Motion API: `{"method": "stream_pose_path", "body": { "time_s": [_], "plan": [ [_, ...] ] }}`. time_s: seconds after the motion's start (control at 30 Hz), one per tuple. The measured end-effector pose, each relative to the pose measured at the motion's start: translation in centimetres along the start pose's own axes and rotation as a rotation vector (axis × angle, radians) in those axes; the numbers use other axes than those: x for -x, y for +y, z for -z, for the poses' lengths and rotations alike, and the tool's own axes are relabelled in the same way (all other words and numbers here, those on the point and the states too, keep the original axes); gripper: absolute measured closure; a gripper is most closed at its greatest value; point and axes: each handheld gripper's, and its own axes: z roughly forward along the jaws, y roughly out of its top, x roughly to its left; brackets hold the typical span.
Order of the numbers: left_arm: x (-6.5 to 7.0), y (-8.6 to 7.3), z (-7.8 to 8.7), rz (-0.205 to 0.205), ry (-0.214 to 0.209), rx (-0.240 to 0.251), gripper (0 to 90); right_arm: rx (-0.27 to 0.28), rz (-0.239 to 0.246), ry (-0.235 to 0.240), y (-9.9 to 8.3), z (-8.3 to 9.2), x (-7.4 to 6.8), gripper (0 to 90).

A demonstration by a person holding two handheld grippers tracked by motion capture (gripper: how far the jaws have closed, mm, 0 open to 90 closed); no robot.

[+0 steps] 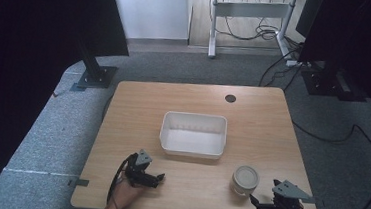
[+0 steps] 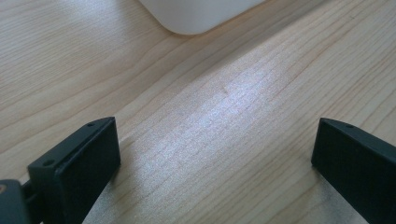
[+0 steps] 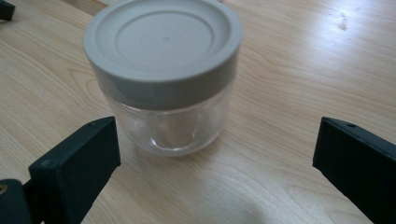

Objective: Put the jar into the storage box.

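Note:
A clear jar (image 1: 245,180) with a grey screw lid (image 3: 163,39) stands upright on the wooden table (image 1: 138,106), near the front right. My right gripper (image 1: 262,205) sits just behind it at the table's front edge, open, its jaws wide apart with the jar (image 3: 170,84) ahead of them and not touched. My left gripper (image 1: 153,178) rests at the front left, open, with bare wood between its jaws. A white rectangular tub (image 1: 193,134) stands empty in the middle of the table; one corner of the tub (image 2: 196,16) shows ahead of the left gripper.
A round cable hole (image 1: 230,98) lies near the table's far edge. Beyond the table are grey carpet, black stands (image 1: 93,72) at the left and right, and loose cables (image 1: 366,144) on the floor. A hand (image 1: 126,195) holds the left gripper.

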Motion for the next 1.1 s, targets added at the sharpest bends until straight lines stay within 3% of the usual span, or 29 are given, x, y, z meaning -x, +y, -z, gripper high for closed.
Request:
{"method": "stream_pose_path", "body": {
  "time_s": [1.1],
  "plan": [
    [0.0,0.0,0.0,0.000,0.000,0.000,0.9,-0.038,0.069,0.094,1.8,-4.0,-1.3,1.4]
  ]
}}
